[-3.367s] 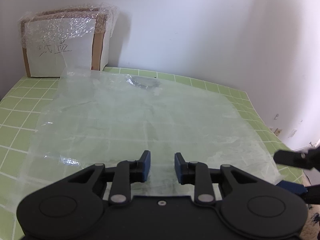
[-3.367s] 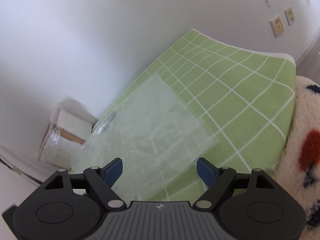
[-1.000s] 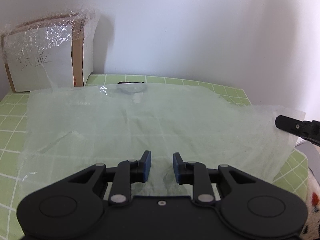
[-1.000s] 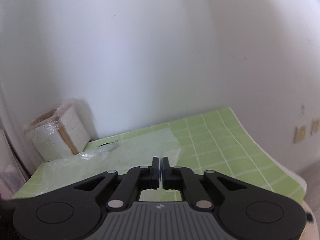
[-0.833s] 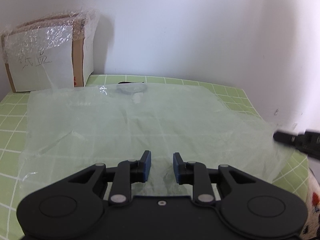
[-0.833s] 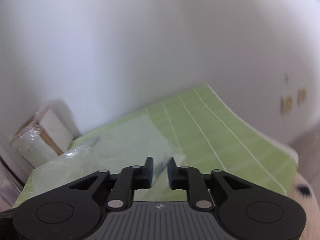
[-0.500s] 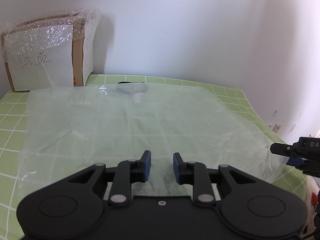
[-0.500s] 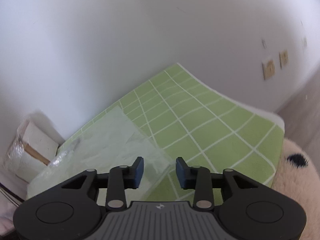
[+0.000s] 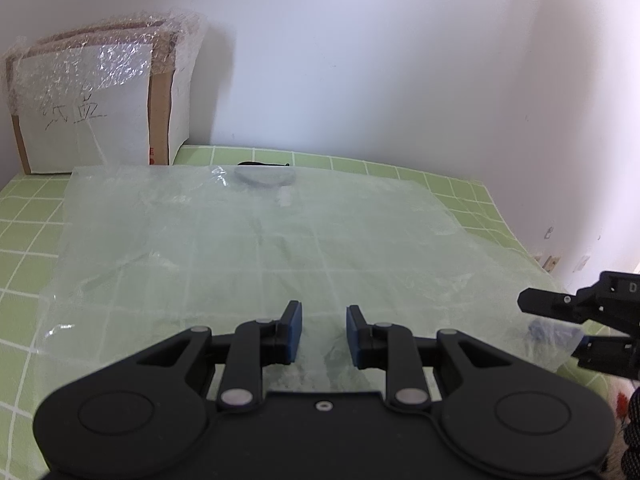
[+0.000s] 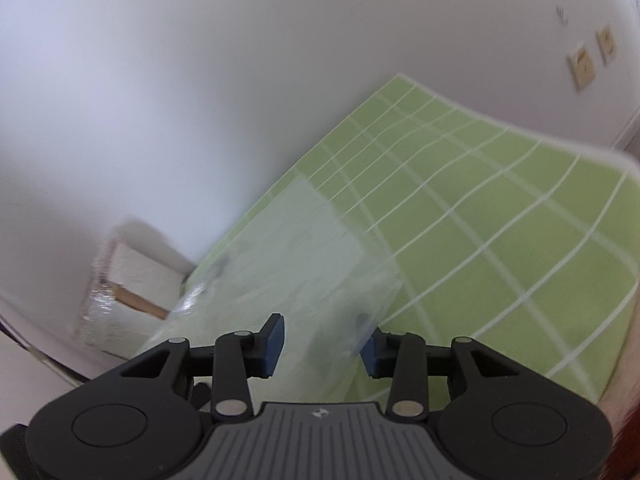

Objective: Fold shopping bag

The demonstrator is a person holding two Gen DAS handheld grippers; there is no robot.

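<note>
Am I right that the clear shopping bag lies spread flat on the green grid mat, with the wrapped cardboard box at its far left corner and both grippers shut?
Not quite: both grippers are open. The left gripper shows a gap between its blue pads in the left wrist view, and the right gripper stands wider in the right wrist view. The shopping bag, green grid mat and wrapped cardboard box are as you said.

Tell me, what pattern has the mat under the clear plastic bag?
Green mat with a white grid; left wrist view shows it best.

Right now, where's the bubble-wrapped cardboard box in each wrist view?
Left wrist: cardboard box upper left, against the wall, behind the bag's far left corner.
Right wrist: same box lower left, blurred, at the wall.
Shared landmark: the clear shopping bag on the green grid mat.
</note>
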